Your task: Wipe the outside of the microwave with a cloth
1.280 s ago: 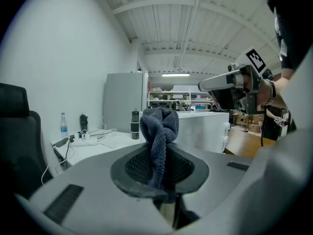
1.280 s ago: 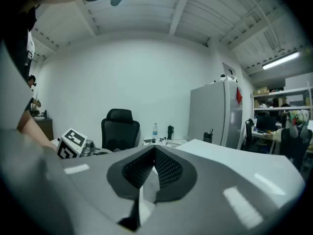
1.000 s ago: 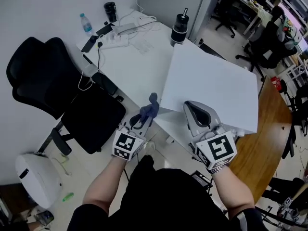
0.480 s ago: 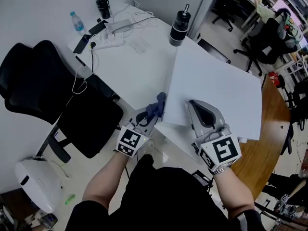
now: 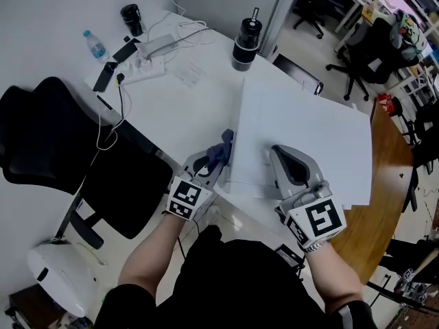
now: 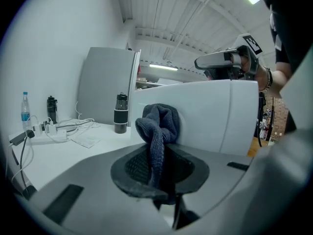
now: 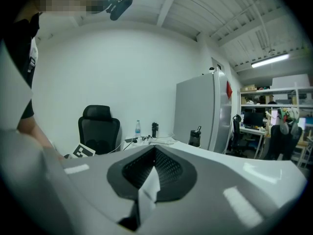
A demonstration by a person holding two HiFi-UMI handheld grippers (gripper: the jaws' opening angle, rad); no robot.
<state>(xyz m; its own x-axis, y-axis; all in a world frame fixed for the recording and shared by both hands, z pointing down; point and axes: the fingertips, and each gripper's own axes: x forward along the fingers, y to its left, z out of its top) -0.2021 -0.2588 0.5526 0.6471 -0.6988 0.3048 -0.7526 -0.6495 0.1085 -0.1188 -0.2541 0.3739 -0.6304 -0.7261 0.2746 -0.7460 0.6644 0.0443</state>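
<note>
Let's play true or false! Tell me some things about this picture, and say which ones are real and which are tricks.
The left hand-held gripper holds a dark blue cloth. True.
The cloth lies on top of the microwave. False: it is at the microwave's side.
The right hand-held gripper is wide open. False: its jaws are shut.
A black bottle stands on the white table. True.
The office chair is red. False: the chair is black.

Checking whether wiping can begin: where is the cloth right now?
Head view, left of centre: the cloth is pinched in the left tongs, bunched at the left side wall of the white microwave.
</note>
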